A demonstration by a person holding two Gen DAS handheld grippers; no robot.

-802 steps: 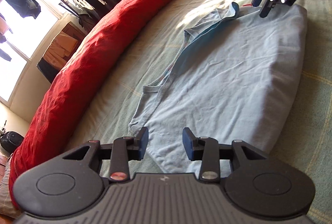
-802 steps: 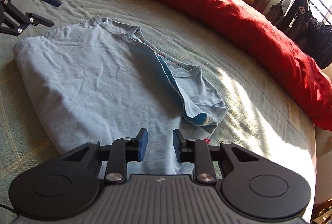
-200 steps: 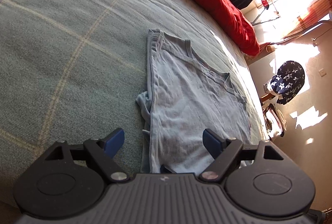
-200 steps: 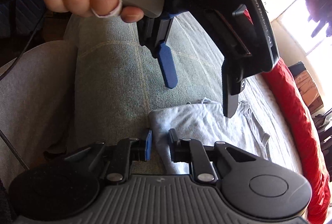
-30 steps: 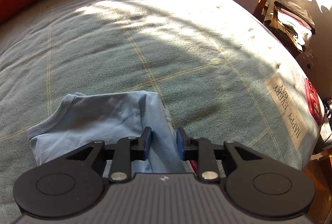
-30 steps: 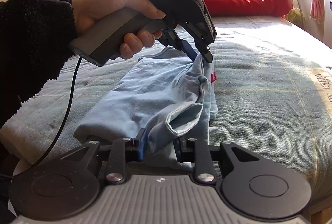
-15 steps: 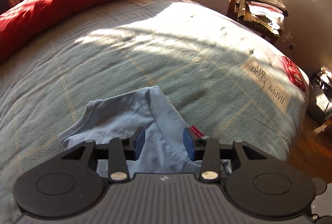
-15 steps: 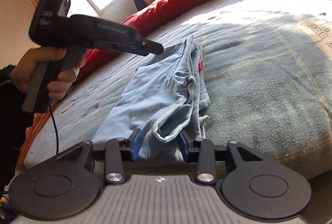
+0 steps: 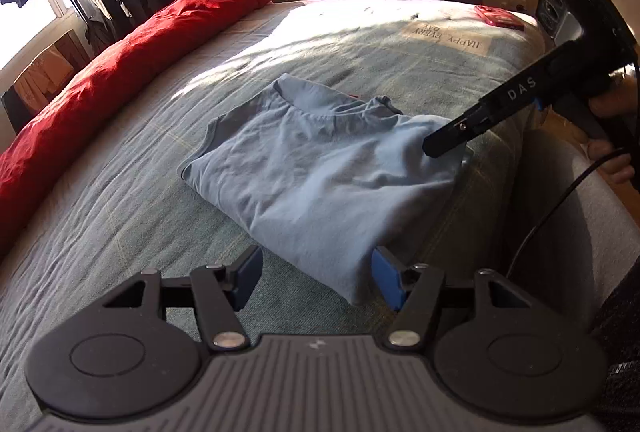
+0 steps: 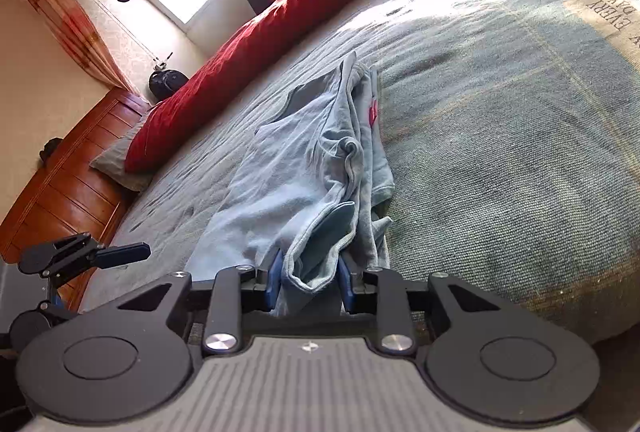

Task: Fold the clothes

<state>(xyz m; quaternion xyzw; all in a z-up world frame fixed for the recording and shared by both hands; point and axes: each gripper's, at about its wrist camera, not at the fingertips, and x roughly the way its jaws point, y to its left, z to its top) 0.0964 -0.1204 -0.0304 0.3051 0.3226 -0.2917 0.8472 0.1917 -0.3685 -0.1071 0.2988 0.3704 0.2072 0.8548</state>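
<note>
Cotton like this pale blue folded T-shirt [image 9: 320, 168] on the grey-green bedspread [image 9: 120, 216] is limp (hems slump), so grip doubled edges; left gripper [image 9: 316, 278] gapes, right gripper [image 10: 308, 282] straddles layers unclenched.

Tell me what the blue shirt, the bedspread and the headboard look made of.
Light blue T-shirt: soft matte knit, probably cotton jersey; it creases and drapes limply. Green bedspread: coarse woven cloth with a visible weave. Headboard: glossy, likely varnished wood with reddish planks.

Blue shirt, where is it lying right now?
The blue shirt lies folded on the green bedspread, near the bed's edge, with the red duvet beyond it.
</note>
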